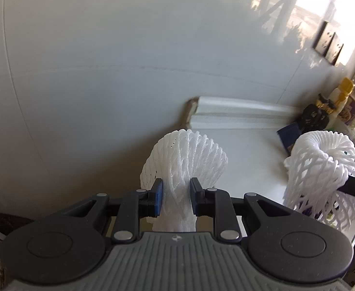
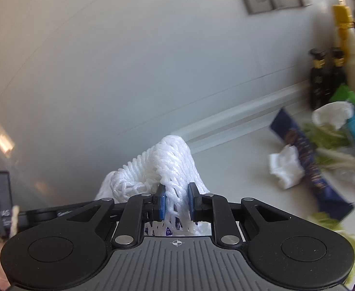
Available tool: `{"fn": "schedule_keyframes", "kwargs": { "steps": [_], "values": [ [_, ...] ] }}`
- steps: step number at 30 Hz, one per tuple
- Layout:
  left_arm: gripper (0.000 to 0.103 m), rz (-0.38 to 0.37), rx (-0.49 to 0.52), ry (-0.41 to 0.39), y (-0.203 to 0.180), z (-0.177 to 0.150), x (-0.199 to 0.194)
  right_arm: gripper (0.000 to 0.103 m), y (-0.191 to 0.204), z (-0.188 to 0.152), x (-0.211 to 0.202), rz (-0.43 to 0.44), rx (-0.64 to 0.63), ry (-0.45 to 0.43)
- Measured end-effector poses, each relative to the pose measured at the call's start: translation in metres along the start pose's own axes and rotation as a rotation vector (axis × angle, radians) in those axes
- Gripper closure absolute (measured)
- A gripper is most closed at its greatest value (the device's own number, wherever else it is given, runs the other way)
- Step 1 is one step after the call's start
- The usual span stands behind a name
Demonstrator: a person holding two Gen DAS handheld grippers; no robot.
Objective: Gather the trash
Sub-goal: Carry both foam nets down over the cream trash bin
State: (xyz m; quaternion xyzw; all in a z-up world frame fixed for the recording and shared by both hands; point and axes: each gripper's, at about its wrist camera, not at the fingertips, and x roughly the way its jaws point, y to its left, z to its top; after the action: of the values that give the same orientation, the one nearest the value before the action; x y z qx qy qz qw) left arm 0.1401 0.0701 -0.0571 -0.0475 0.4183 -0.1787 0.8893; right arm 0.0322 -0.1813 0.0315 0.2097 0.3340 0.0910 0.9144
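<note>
The white counter (image 1: 255, 160) lies open between the two held foam nets, the left one (image 1: 184, 167) pinched in the left gripper (image 1: 176, 197) and the right one (image 1: 323, 167) well apart from it. The far side is closed by the wall (image 1: 129, 48) and the white trim strip (image 1: 238, 114) along its foot. In the right wrist view the right side is crowded: a dark blue wrapper (image 2: 308, 160), a crumpled white tissue (image 2: 285, 167), green leaves (image 2: 327, 138) and dark bottles (image 2: 325, 80) at the far right, while the counter just ahead of the right gripper (image 2: 176, 202) and its net (image 2: 167, 169) is bare.
</note>
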Motion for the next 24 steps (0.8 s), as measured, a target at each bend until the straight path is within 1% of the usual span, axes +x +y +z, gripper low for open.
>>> {"fn": "schedule_keyframes", "kwargs": {
  "steps": [5, 7, 13, 18, 22, 24],
  "values": [
    [0.082, 0.001, -0.04, 0.073, 0.033, -0.011, 0.033, 0.085, 0.038, -0.024, 0.045, 0.02, -0.075, 0.09],
    [0.082, 0.004, -0.053, 0.101, 0.046, -0.018, 0.048, 0.085, 0.047, -0.035, 0.064, 0.026, -0.092, 0.13],
    [0.082, 0.024, -0.042, 0.179, 0.076, -0.039, 0.096, 0.085, 0.071, -0.068, 0.115, -0.026, -0.192, 0.227],
    [0.082, 0.041, -0.044, 0.245, 0.097, -0.05, 0.132, 0.085, 0.083, -0.09, 0.148, -0.086, -0.322, 0.278],
    [0.082, 0.047, -0.028, 0.295, 0.105, -0.056, 0.158, 0.085, 0.094, -0.107, 0.171, -0.129, -0.433, 0.319],
    [0.082, 0.033, -0.021, 0.321, 0.108, -0.059, 0.171, 0.085, 0.097, -0.114, 0.184, -0.154, -0.481, 0.343]
  ]
}}
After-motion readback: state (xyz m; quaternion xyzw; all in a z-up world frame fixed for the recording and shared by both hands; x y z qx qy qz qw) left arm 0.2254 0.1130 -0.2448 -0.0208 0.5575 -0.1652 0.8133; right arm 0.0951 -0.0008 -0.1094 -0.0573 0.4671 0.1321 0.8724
